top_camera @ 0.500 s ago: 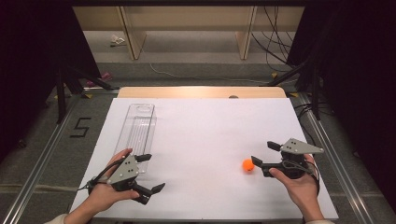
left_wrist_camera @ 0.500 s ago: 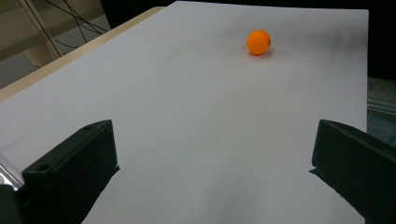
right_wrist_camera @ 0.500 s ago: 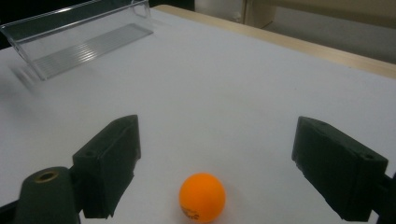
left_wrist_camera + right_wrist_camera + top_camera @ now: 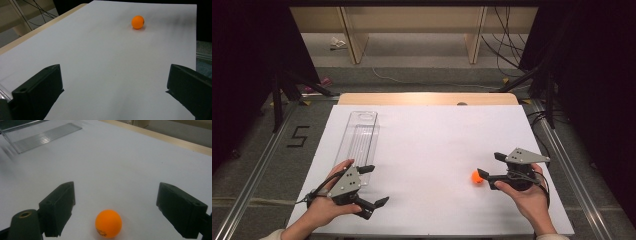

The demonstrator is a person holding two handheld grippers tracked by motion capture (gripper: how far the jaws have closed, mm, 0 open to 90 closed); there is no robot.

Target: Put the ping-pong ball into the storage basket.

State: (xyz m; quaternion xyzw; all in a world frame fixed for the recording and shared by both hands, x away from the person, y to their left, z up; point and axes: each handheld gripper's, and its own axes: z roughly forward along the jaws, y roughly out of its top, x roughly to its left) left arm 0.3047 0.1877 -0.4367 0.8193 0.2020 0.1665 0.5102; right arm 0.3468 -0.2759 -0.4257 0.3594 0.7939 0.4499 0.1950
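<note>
The orange ball (image 4: 108,223) rests on the white tabletop (image 4: 427,145) between the spread, empty jaws of the right gripper (image 4: 488,166), far nearer it than the likewise released left gripper (image 4: 375,185).

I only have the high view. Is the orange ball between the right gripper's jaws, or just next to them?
Observer: In the right gripper view the orange ball sits on the white sheet between the two open jaws of the right gripper, touching neither.
Operator: Any marking on the ball?
Observer: Yes, dark print low on its near side, too small to read.
Operator: Left gripper aimed at it?
Observer: Roughly. In the left gripper view the left gripper's jaws stand wide open and the ball lies far ahead, right of centre.
Operator: That clear tray, flat bottom?
Observer: No. The right gripper view shows the clear plastic tray has a ribbed floor.
</note>
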